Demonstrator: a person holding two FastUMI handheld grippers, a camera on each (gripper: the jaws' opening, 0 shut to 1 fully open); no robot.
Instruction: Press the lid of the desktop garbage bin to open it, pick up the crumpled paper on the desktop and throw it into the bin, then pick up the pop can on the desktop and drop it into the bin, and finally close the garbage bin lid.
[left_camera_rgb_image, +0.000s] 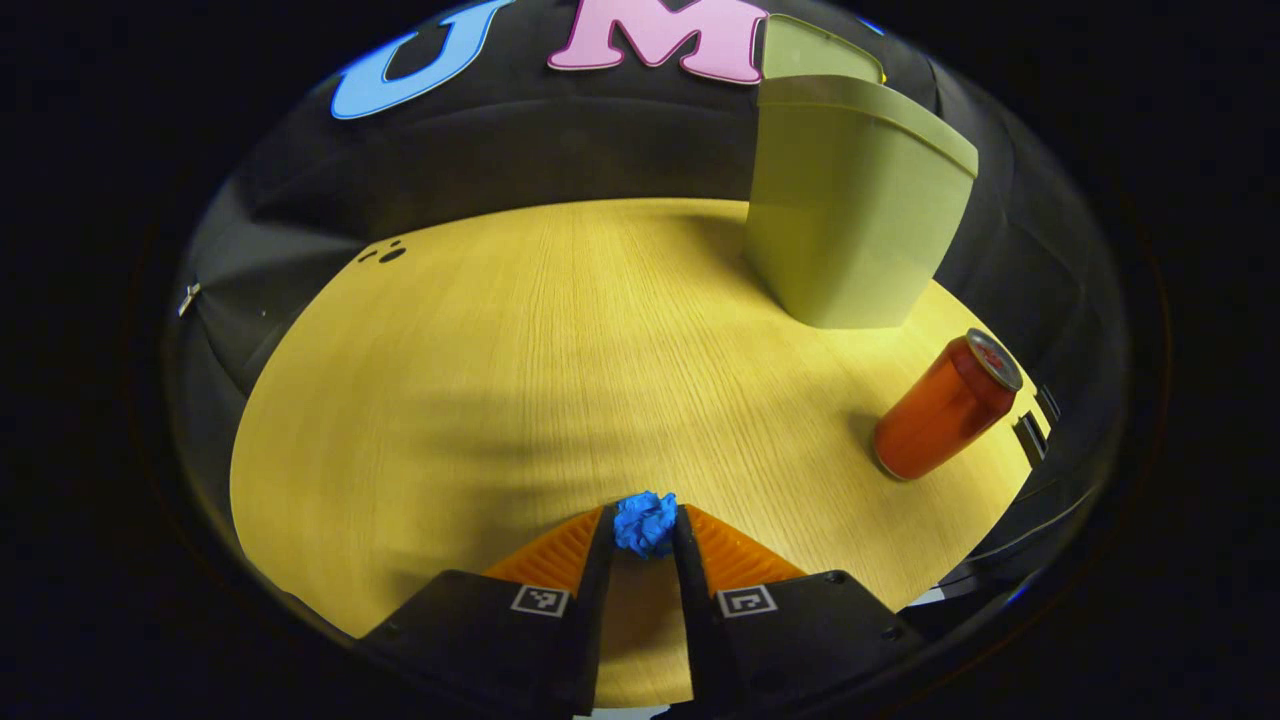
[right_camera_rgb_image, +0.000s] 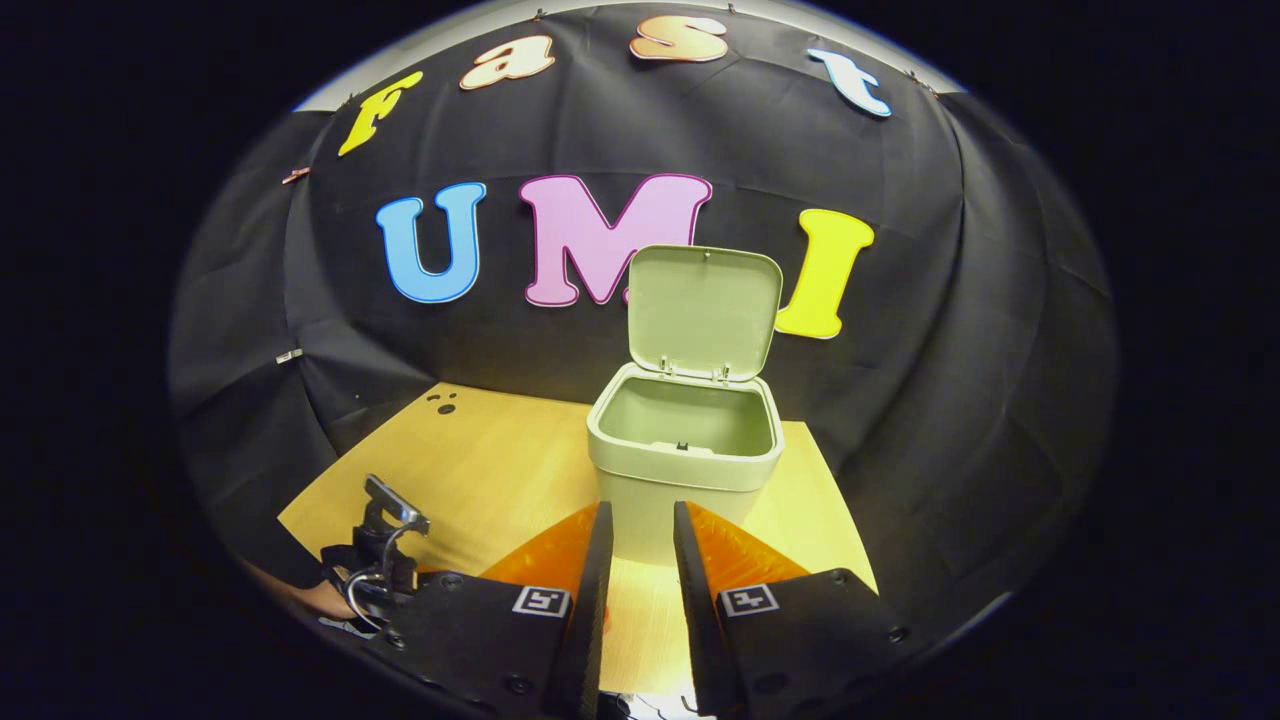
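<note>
Left gripper (left_camera_rgb_image: 645, 525) pinches the crumpled paper (left_camera_rgb_image: 645, 522) between its tips, low centre of its view, just above the bench (left_camera_rgb_image: 480, 380). So little wad is caught that it may slip free during the carry to the bin (left_camera_rgb_image: 850, 230), upper right, or clip the pop can (left_camera_rgb_image: 945, 405) at right. Right gripper (right_camera_rgb_image: 640, 520) hovers narrowly parted and empty before the raised lid (right_camera_rgb_image: 705, 310).
</note>
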